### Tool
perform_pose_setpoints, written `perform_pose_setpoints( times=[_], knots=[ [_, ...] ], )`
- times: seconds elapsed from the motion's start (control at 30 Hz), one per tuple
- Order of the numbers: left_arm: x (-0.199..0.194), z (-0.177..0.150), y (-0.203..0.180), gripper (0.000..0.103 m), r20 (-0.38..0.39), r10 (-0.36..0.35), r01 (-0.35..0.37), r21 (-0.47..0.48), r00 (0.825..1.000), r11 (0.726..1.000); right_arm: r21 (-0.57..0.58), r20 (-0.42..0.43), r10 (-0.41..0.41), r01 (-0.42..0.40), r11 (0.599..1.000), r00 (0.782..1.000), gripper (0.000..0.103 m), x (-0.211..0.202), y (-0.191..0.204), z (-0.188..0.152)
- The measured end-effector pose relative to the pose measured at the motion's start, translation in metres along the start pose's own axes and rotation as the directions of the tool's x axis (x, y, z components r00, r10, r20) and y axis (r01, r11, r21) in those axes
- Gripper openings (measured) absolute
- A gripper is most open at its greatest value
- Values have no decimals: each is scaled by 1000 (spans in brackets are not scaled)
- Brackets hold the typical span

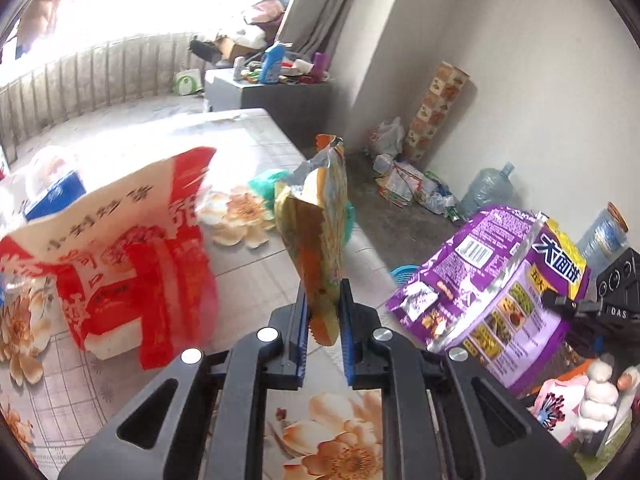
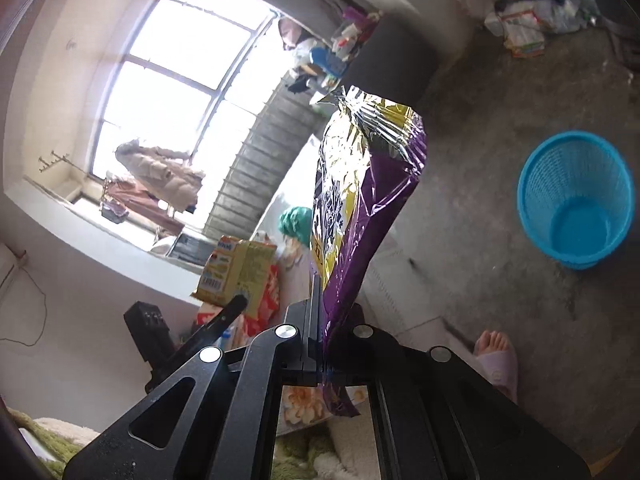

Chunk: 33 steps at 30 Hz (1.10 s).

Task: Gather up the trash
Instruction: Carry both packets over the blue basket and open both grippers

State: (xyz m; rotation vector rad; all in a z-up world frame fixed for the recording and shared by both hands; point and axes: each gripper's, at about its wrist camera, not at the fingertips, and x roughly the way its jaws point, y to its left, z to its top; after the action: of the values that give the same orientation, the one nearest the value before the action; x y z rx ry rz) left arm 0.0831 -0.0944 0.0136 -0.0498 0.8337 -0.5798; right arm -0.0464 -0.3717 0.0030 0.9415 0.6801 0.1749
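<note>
Yellow wrapper [image 1: 316, 236]: held upright and clear of the table, its lower end clamped between the fingers of the left gripper [image 1: 323, 304]; its torn top is open above them.
Purple bag [image 2: 360, 216]: clamped at its lower part by the right gripper [image 2: 326, 320], whose fingers are pressed together on it; the foil-lined mouth stands open at the far end.
Purple bag, left view [image 1: 492, 296]: seen to the right of the left gripper, held off the table edge, with the right gripper [image 1: 560, 302] at its right side.
Basket [image 2: 576, 200]: blue, upright on the floor, well to the right of the right gripper and apart from the bag.
Red-and-white bag [image 1: 120, 256]: standing on the table to the left of the left gripper, apart from the wrapper.
Table [image 1: 248, 280]: covered with a flowered cloth, lying under and ahead of the left gripper.
Green bag [image 1: 266, 182]: crumpled on the table just beyond the wrapper.
Foot [image 2: 496, 352]: in a pink slipper on the floor, right of the right gripper.
</note>
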Motion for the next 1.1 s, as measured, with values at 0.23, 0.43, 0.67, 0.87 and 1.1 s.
perform_pose_setpoints(
  times=[0.23, 0.43, 0.67, 0.87, 1.1],
  knots=[
    [57, 51, -83, 13, -141, -200, 219, 135, 970, 966, 2, 220, -246, 252, 968, 944, 0, -37, -21, 30],
    [181, 69, -148, 13, -388, -189, 265, 154, 902, 952, 47, 238, -463, 466, 884, 854, 0, -1, -72, 57],
    [322, 54, -203, 14, -579, -100, 260, 200, 809, 945, 62, 159, -667, 667, 743, 728, 0, 65, -160, 89],
    [406, 31, -215, 50, -650, -28, 210, 205, 760, 956, 118, 84, -722, 712, 692, 687, 43, 111, -230, 99],
    [385, 47, -208, 63, -576, -52, 188, 179, 816, 966, 236, 84, -717, 685, 689, 692, 51, 92, -247, 87]
  ],
)
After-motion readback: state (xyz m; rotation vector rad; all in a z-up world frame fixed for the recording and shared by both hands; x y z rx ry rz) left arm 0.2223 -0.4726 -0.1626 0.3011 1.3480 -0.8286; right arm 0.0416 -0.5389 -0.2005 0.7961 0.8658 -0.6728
